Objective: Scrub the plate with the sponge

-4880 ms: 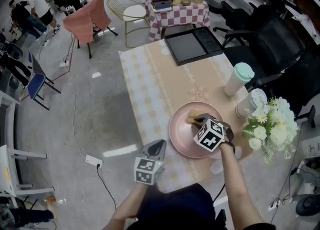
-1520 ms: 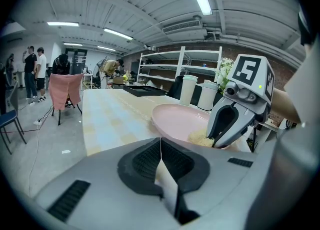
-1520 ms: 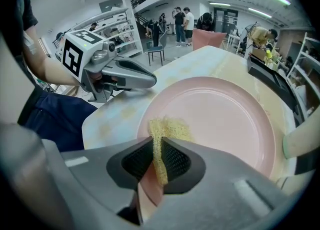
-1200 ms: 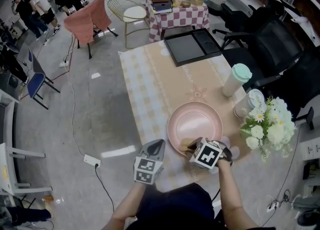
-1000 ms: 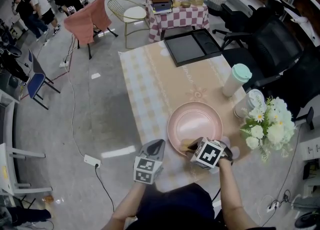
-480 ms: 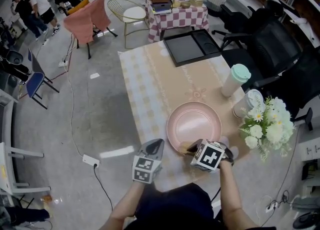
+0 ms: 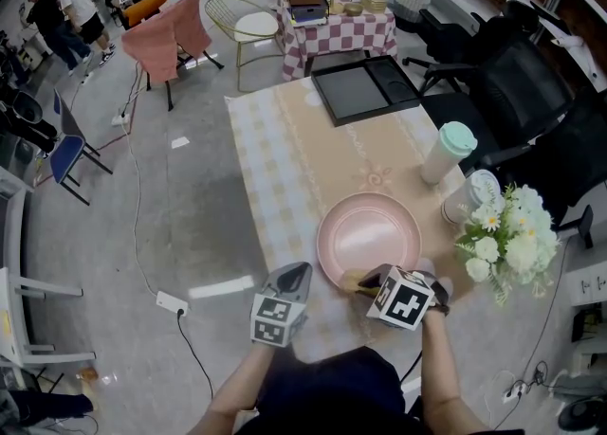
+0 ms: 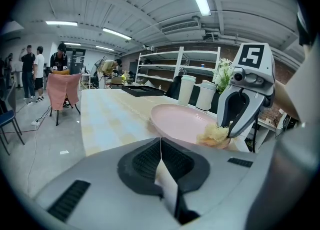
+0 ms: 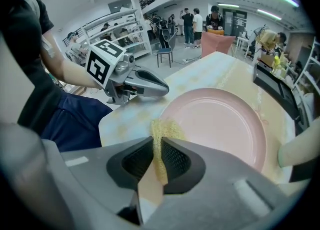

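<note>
Right claw pinches the sponge onto the near rim of the pink plate, for scrubbing; left claw closed, empty.

My left hand-held gripper is a light grey shell tapering to a snout, with black ribbed pads inside its jaws and a black slotted vent on its flank. A white cube printed with black square markers rides on it. My right hand-held gripper has the same grey body and its own marker cube. I wear a dark short sleeve and a navy garment.
</note>
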`<state>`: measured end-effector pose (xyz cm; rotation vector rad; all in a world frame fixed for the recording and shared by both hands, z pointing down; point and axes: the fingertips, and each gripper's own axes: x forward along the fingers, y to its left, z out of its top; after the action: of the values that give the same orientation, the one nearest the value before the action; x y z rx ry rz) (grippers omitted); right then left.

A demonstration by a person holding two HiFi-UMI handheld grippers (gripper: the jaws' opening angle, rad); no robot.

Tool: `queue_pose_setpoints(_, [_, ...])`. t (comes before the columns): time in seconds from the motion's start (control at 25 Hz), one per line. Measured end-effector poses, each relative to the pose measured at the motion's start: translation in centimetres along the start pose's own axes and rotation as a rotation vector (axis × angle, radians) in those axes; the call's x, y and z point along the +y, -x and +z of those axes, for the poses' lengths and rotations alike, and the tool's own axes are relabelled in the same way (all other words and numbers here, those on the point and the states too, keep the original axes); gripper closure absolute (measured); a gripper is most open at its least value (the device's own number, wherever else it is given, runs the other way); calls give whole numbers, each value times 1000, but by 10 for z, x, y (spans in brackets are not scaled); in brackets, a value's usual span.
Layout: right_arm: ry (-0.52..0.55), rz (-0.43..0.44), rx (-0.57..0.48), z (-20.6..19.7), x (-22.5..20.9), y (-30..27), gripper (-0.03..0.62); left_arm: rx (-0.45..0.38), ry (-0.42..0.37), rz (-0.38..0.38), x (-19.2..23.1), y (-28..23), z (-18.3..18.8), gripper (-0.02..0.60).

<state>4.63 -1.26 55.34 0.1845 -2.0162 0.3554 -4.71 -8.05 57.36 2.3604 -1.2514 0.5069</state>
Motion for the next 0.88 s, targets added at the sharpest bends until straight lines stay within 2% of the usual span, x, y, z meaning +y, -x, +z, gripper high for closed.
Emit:
queue_pose_setpoints(0.2, [21,-108,-12,0,-21,13,543,0,-7,0,-1,-1,1,569])
queue_pose_setpoints(0.56, [89,-365,-43,7,-75,46,543,-17,2,2,1,-1,1,569])
queue_pose_setpoints(0.76, [137,-494,9,3,-107,51,543,-12,2,-4,-1,0,2,569])
queue_pose_setpoints(0.88, [144,-534,3,4,-121,50,543,-14,7,-7,-1,0,2,569])
